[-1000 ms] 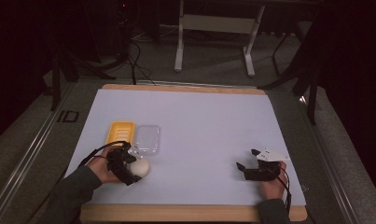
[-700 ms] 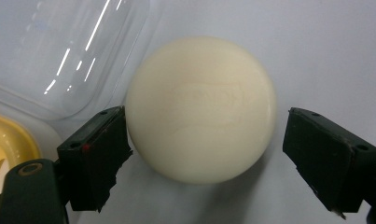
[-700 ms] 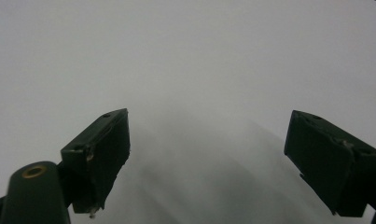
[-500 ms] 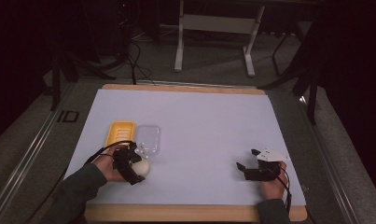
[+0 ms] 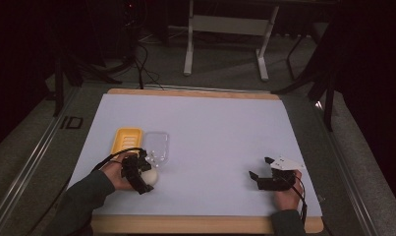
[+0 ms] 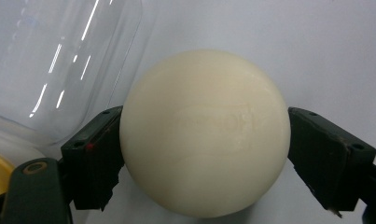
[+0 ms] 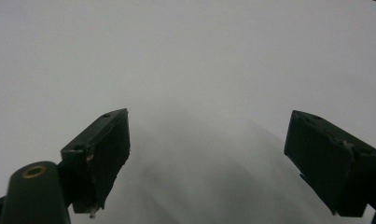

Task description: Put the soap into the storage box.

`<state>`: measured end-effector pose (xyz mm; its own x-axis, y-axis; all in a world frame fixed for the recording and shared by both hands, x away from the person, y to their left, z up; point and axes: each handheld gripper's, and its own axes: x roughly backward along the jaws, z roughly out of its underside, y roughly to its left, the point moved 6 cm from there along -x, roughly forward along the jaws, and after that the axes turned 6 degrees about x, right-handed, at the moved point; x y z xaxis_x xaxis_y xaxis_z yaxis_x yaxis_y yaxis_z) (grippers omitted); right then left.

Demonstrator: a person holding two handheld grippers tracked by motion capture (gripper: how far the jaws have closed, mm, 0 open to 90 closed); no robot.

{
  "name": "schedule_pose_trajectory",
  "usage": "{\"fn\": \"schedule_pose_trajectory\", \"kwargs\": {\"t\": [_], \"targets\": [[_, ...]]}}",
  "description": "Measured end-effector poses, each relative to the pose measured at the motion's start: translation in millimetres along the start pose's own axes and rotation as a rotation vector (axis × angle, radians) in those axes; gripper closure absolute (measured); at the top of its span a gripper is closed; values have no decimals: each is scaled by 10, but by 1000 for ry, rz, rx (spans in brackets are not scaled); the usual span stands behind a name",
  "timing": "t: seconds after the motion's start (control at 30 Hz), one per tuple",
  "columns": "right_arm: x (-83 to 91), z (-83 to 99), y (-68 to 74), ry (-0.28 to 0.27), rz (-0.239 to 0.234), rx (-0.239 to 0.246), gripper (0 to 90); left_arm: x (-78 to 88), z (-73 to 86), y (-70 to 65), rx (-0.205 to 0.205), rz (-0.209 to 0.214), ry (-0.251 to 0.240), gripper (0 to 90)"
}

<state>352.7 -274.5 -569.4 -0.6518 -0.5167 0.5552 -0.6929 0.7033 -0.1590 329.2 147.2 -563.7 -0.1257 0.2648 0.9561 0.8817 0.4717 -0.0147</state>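
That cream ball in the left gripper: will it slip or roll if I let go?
The cream ball looks smooth and glossy, so it may slip. The left gripper pinches only its sides. Being round, it would likely roll on the flat white table.

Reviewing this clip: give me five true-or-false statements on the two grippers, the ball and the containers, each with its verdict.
1. The left gripper has a cream ball between its jaws. True.
2. The right gripper holds a yellow tray. False: its jaws stand apart with nothing between them, over the white table cover.
3. The yellow tray lies beside a clear plastic container. True.
4. The ball sits inside the clear container. False: it is outside, on the near side of it, in the left gripper.
5. The two grippers touch each other. False: they are far apart, at opposite sides of the table.
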Motion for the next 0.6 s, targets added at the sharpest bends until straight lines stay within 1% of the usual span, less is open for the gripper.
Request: {"fn": "schedule_pose_trajectory", "kwargs": {"t": [0.3, 0.53, 0.6], "targets": [[0, 0, 0, 0, 0, 0, 139, -3, -21, 11, -9, -9, 21, 202], [0, 0, 0, 0, 0, 0, 139, -18, -47, 11, -35, -25, 56, 220], [0, 0, 0, 0, 0, 0, 139, -23, -53, 8, -35, -25, 59, 220]]}}
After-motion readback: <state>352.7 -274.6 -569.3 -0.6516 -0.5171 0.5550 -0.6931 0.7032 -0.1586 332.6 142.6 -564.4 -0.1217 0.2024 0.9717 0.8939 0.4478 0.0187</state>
